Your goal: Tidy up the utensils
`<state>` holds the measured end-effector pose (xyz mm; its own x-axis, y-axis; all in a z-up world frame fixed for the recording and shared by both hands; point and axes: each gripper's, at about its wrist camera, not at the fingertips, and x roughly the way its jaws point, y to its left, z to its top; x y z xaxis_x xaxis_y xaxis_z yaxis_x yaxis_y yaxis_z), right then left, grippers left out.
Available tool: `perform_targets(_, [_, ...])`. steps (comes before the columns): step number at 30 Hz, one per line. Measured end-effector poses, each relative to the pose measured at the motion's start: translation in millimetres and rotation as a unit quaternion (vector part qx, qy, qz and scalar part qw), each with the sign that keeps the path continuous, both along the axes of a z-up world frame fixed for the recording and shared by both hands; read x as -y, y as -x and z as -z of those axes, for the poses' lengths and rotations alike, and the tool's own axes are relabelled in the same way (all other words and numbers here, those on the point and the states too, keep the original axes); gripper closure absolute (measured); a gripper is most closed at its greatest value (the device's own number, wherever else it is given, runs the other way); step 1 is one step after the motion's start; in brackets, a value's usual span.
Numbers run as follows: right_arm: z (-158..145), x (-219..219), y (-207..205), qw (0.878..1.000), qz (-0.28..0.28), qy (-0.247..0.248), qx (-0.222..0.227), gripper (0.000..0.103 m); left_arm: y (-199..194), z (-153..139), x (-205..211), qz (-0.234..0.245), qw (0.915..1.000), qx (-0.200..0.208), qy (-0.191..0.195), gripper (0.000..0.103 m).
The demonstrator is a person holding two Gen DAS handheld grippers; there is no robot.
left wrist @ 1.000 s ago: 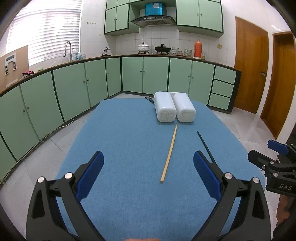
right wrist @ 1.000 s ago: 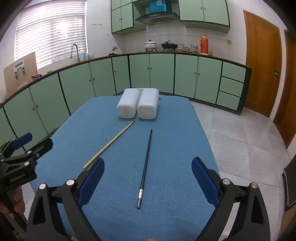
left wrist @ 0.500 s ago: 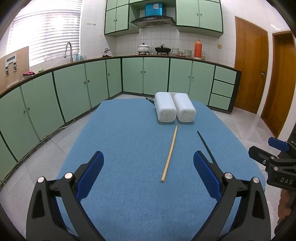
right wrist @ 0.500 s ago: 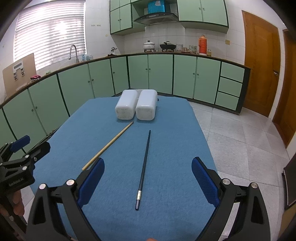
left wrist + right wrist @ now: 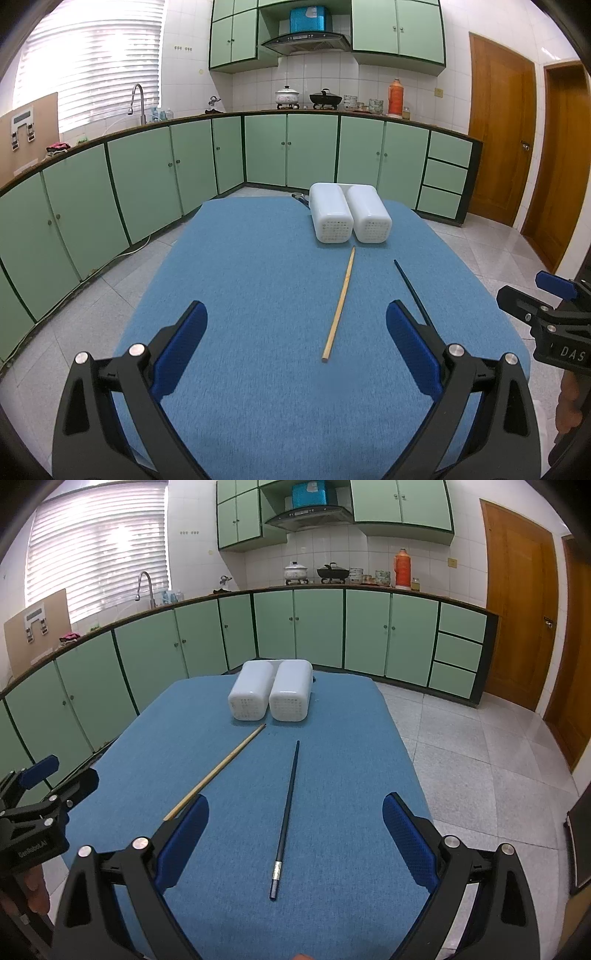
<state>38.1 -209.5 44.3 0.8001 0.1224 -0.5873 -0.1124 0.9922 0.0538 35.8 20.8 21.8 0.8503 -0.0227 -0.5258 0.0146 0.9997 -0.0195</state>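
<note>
Left wrist view: the left gripper point(image 5: 293, 341) is held with its jaws spread wide above the near end of the blue table mat point(image 5: 240, 266), and nothing is gripped. The wooden chopstick point(image 5: 339, 303) is seen lying flat on the mat, its near end falling between the two blue pads point(image 5: 177, 350) and slightly right of centre, ahead of the fingertips. Its far tip points toward the left white holder point(image 5: 330, 218), stopping just short of the perforated end. The right white holder point(image 5: 371, 218) is laid on its side touching the first, both openings turned away from the cameras.

Right wrist view: the right gripper point(image 5: 295, 834) is likewise held wide and empty. The black chopstick point(image 5: 286, 818) is laid lengthwise almost on the centreline between the pads point(image 5: 408, 840), its metal-banded near end closest to the tool. No contact is made with either utensil.

The wide jaw setting and the one-to-one alignment are judged to be preparation for picking, each gripper being assigned the chopstick directly ahead of it. Because each stick lies flat and thin on the fabric, a low approach with the fingers straddling the shaft is expected to be required. The two chopsticks are kept apart on the mat, so interference between the tools is judged unlikely.
</note>
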Motion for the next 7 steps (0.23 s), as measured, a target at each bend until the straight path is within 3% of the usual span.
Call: perform_targets(7, [-0.5, -0.2, 0.2, 1.000, -0.001, 0.000, 0.001, 0.010, 0.5, -0.3, -0.4, 0.000, 1.0000, 0.000, -0.001, 0.008])
